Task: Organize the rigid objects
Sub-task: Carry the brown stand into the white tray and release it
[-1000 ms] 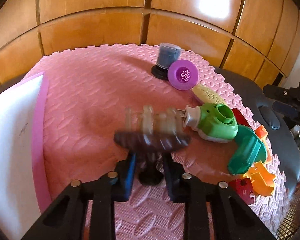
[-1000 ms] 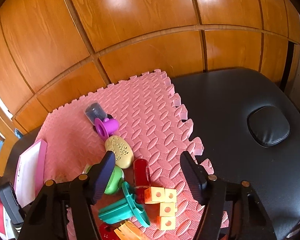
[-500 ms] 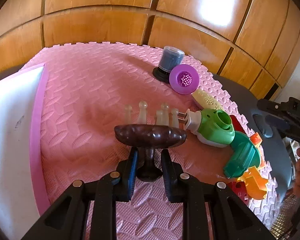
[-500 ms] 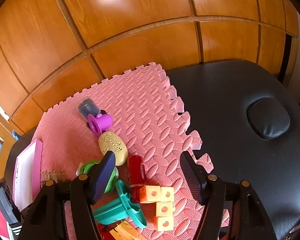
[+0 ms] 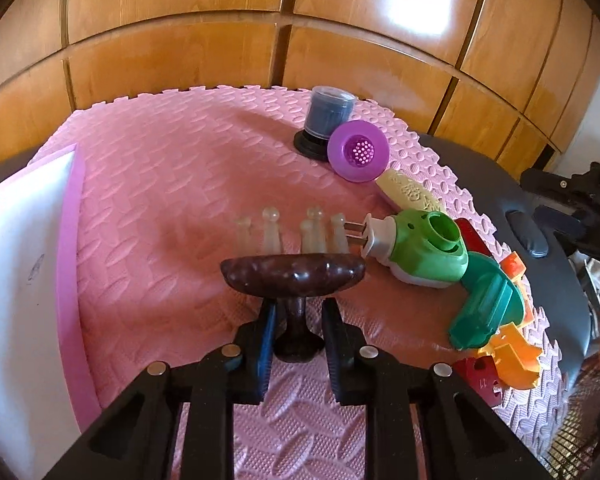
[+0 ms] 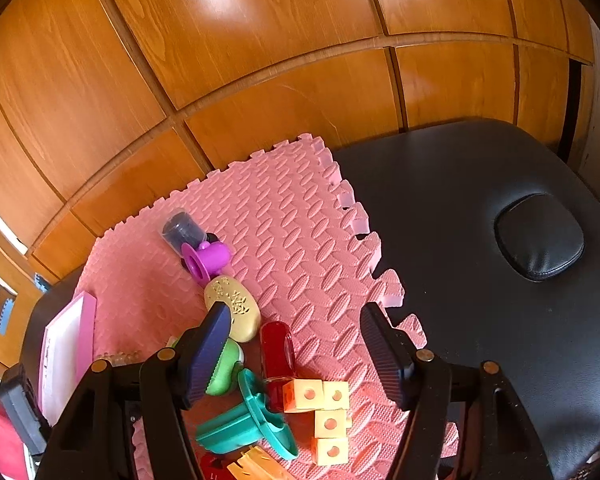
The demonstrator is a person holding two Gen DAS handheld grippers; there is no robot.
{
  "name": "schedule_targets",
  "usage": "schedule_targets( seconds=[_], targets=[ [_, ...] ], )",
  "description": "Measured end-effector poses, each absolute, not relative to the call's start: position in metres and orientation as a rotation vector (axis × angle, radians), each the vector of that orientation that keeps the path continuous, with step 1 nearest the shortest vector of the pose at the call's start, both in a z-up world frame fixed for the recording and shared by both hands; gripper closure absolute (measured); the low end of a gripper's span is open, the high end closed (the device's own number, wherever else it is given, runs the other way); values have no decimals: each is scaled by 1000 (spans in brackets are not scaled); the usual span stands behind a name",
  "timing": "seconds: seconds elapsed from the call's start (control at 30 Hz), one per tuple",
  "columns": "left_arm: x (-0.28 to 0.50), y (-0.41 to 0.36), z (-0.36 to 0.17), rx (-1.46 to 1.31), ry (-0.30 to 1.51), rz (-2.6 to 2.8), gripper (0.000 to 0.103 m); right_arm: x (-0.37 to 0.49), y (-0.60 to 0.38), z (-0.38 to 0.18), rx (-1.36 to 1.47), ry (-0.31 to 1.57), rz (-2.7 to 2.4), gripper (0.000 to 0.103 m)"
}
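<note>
My left gripper point(image 5: 298, 322) is shut on the stem of a dark maroon comb point(image 5: 294, 274), held low over the pink foam mat point(image 5: 160, 200); its pale teeth point(image 5: 270, 232) point away from me. My right gripper point(image 6: 296, 344) is open and empty above a cluster of toys: a green plug-in device point(image 5: 424, 250), a teal flanged piece point(image 6: 244, 428), a red cylinder point(image 6: 276, 350), yellow-orange cubes point(image 6: 324, 412), a cream oval case point(image 6: 234, 306), a purple funnel point(image 5: 358, 151) and a blue-grey jar point(image 5: 328, 110).
A white board with a pink edge point(image 5: 28, 280) lies at the mat's left side. The black padded table point(image 6: 500, 280) extends to the right of the mat. Wooden wall panels point(image 6: 260, 60) stand behind. An orange piece point(image 5: 514, 356) and a dark red piece point(image 5: 478, 374) lie at the mat's right edge.
The left gripper has moved a little forward with the comb, which was blurred a second ago and is now steady. The right gripper has drifted slightly; its jaws stay open.
</note>
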State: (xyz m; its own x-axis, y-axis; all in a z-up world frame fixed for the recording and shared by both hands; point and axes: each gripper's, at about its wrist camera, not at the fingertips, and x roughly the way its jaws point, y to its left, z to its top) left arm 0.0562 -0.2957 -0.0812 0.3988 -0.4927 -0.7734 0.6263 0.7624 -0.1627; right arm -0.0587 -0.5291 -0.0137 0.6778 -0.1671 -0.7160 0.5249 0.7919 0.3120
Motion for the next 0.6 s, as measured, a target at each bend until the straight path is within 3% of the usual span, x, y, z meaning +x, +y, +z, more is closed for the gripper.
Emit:
schedule_targets(
  seconds=[0.2,0.33,0.6],
  targets=[
    [42,-284,-75,162,919,-717,81,-41,-499,-12,465,755,-195,35],
    [32,-269,-63,158,912,-733,81,-14,-456,-28,260,876,-104,21],
    [19,-236,-36,99,887,-762,81,16,-442,-61,133,1005,-122,20]
  ],
)
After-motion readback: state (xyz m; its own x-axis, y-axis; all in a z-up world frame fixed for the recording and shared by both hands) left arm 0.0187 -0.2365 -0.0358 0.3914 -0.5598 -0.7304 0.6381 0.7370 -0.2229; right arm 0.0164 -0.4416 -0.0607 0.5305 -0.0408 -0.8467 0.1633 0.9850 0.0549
